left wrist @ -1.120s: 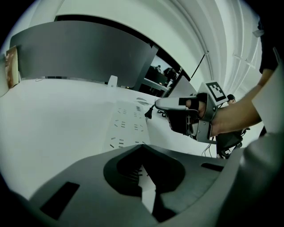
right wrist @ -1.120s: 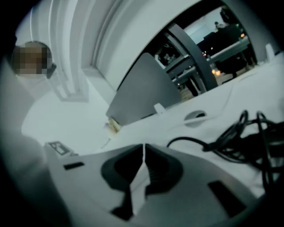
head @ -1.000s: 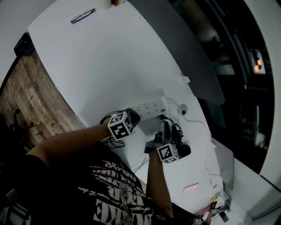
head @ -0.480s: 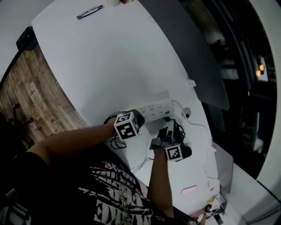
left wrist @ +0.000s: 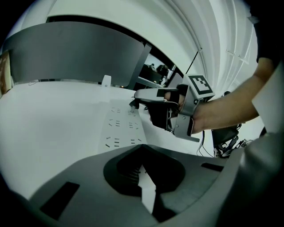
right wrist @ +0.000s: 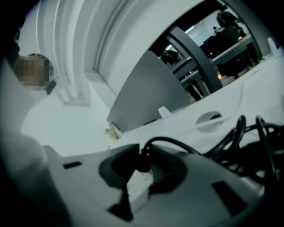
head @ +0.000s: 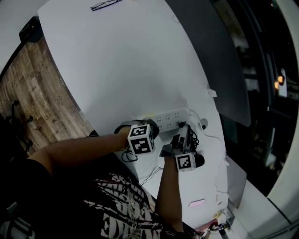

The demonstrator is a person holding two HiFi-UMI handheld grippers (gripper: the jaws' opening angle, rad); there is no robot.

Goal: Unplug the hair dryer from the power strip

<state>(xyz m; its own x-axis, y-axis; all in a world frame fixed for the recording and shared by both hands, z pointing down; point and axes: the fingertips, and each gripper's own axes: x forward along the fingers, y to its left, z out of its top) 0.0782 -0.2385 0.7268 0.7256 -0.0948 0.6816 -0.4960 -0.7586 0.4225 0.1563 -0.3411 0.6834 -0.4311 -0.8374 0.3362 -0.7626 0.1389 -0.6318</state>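
The white power strip [head: 170, 118] lies on the white table [head: 117, 70], and also shows in the left gripper view [left wrist: 119, 128]. My left gripper [head: 154, 126] is down on the strip's near end with its jaws closed [left wrist: 144, 173]; only a thin white sliver shows between them. My right gripper [head: 183, 132] is by the strip's far end [left wrist: 135, 101]. It is shut on a white plug [right wrist: 138, 184] with a black cable [right wrist: 177, 144]; its jaws have just eased open slightly around it. The black hair dryer [head: 198, 160] lies beside the right hand.
Tangled black cables [head: 191, 140] lie between the strip and the dryer. A round cable hole [right wrist: 208, 119] sits near the table's far edge, with a grey partition [head: 210, 56] behind. Eyeglasses [head: 105, 4] lie at the far end, and a pink item [head: 196, 203] lies near me.
The head view has drifted, so the scene sits further right. My right gripper has shifted slightly with the plug in it. The left gripper has stayed on the strip.
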